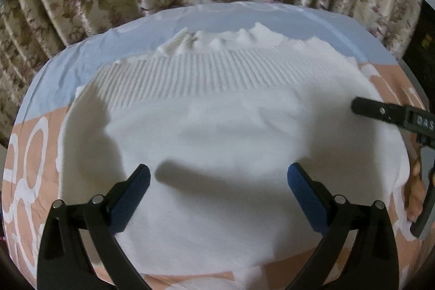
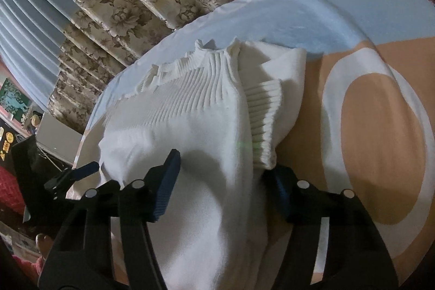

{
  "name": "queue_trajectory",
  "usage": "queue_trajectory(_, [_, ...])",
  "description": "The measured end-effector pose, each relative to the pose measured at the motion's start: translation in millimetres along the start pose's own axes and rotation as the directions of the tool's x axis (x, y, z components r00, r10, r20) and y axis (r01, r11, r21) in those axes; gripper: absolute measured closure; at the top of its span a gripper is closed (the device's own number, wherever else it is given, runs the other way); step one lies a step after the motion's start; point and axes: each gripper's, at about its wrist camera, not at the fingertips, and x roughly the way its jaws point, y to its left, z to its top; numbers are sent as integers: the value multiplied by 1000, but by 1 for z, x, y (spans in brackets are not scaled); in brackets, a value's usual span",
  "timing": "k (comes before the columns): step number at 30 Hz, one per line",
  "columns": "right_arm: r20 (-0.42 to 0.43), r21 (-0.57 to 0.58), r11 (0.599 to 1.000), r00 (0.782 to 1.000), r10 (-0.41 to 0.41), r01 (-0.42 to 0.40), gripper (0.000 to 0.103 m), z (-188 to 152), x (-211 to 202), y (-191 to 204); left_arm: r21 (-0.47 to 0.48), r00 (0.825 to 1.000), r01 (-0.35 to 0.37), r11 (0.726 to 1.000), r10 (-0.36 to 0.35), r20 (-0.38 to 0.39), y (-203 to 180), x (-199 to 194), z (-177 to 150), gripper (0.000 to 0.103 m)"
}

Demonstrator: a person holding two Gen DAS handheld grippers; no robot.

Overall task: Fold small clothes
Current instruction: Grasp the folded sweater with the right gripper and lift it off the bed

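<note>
A soft white knitted sweater with a ribbed band (image 1: pixel 217 143) lies spread on the bed's orange, white and blue sheet (image 1: pixel 35 154). The left claw (image 1: pixel 218 181) hangs wide open over its middle. The right claw (image 2: pixel 225 181) is open around the sweater's side edge, near a ribbed cuff (image 2: pixel 261 121).

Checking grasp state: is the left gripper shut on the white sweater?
No, the left gripper stands wide open above the white sweater, gripping nothing.

Dim indoor light, soft shadows, fisheye-warped edges.
</note>
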Motion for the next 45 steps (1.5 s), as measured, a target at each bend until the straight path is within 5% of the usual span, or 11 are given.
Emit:
queue_trajectory(10, [12, -55, 987, 988, -151, 152, 72, -1, 3, 21, 7, 998, -61, 998, 61, -1, 2, 20, -7, 1])
queue_trajectory(13, [43, -117, 955, 962, -271, 274, 76, -1, 4, 46, -6, 998, -62, 998, 62, 23, 3, 20, -9, 1])
queue_trajectory(16, [84, -205, 889, 913, -400, 409, 77, -4, 10, 76, -12, 996, -68, 998, 68, 57, 1, 19, -13, 1])
queue_trajectory(20, [106, -233, 856, 887, -450, 462, 78, -3, 13, 108, -8, 997, -36, 999, 37, 71, 6, 15, -15, 1])
queue_trajectory(25, [132, -262, 836, 876, -464, 482, 79, 0, 15, 148, -41, 997, -38, 998, 41, 66, 65, -4, -28, 1])
queue_trajectory(30, [130, -290, 827, 876, -465, 482, 79, 5, 29, 194, -162, 997, 71, 984, -66, 38, 133, -21, -54, 2])
queue_trajectory(35, [112, -343, 820, 886, -450, 459, 79, 10, 64, 255, -208, 999, -22, 978, 31, 42, 174, -56, -80, 2])
queue_trajectory(39, [129, -401, 802, 894, -430, 443, 79, -2, 90, 311, -222, 983, -166, 961, 178, 36, 208, -67, -101, 2])
queue_trajectory(41, [118, -417, 800, 898, -424, 433, 79, -12, 105, 330, -242, 981, -179, 953, 192, 30, 222, -69, -108, 2])
queue_trajectory(45, [-7, -463, 794, 894, -448, 394, 78, -44, 159, 343, -291, 975, -210, 933, 221, 4, 251, -69, -116, 2])
